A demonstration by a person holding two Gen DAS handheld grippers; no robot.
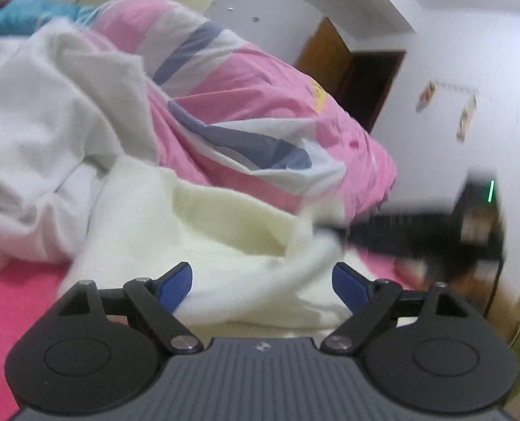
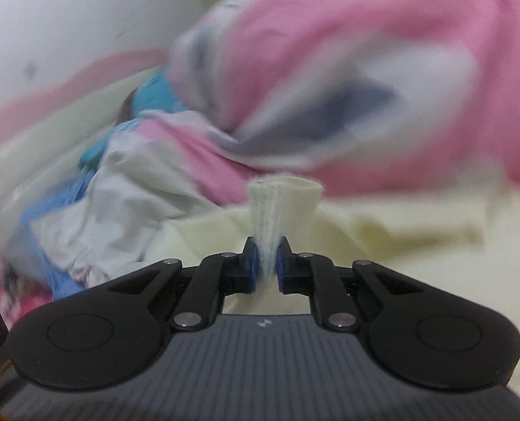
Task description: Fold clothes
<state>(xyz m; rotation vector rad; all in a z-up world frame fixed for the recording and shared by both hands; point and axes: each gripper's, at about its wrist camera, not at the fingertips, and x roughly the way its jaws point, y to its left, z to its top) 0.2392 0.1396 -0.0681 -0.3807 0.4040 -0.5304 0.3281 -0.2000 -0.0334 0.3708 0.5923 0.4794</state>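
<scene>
The right gripper [image 2: 267,259] pinches a ribbed edge of the cream garment [image 2: 283,196], which sticks up just ahead of its fingers; the remainder spreads below, partly hidden by the gripper body. The left gripper [image 1: 262,282] stands wide apart over the same cream garment [image 1: 203,217], holding nothing. Beyond lie a white cloth [image 1: 49,112] and a pink striped quilt [image 1: 260,105], both blurred. A dark smeared shape to the right of the left gripper cannot be made out.

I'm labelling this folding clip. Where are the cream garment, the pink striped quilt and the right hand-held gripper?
cream garment [image 1: 224,224]: left wrist view, its rumpled middle.
pink striped quilt [image 1: 252,80]: left wrist view, a pink panel.
right hand-held gripper [image 2: 267,263]: right wrist view, midway between fingertips, pinching the cream ribbed edge.
</scene>
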